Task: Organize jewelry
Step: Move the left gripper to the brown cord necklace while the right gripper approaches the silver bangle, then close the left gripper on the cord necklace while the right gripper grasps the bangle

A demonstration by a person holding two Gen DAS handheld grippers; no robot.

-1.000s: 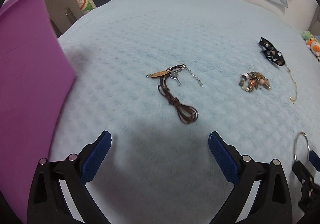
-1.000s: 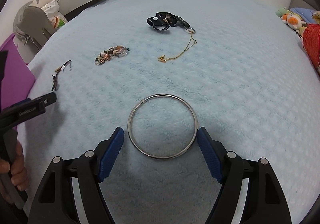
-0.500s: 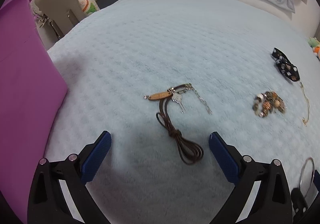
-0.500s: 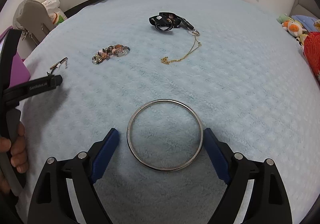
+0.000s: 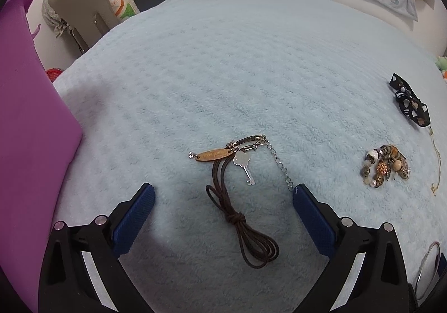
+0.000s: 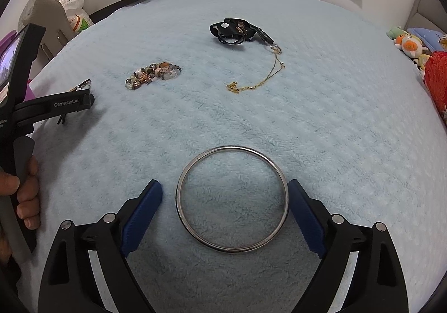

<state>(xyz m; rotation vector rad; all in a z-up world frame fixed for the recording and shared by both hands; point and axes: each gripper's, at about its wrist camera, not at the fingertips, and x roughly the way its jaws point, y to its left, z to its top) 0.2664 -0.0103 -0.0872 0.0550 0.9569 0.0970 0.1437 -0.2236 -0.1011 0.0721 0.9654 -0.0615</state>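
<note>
A brown cord necklace [image 5: 240,223] with a wooden tag and a silver key lies on the light blue blanket [image 5: 223,75]. My left gripper [image 5: 223,190] is open, one finger on each side of the cord, with no pad touching it. A silver bangle [image 6: 178,193] lies flat on the blanket between the fingers of my right gripper [image 6: 225,184]. Its jaws are opening; the left pad stands clear of the ring and the right pad sits close beside it. The bangle's edge [image 5: 424,268] shows at the lower right of the left wrist view.
A beaded bracelet [image 6: 153,74], a gold chain [image 6: 259,82] and a black patterned ribbon [image 6: 234,31] lie farther out on the blanket. A purple box [image 5: 28,117] stands at the left edge. Plush toys [image 6: 410,43] sit at the right. A hand [image 6: 25,201] holds the left gripper's handle.
The left gripper has moved forward over the blanket, so the cord necklace now lies between its fingers. The right gripper's jaws have spread wider around the bangle, which stays flat.
</note>
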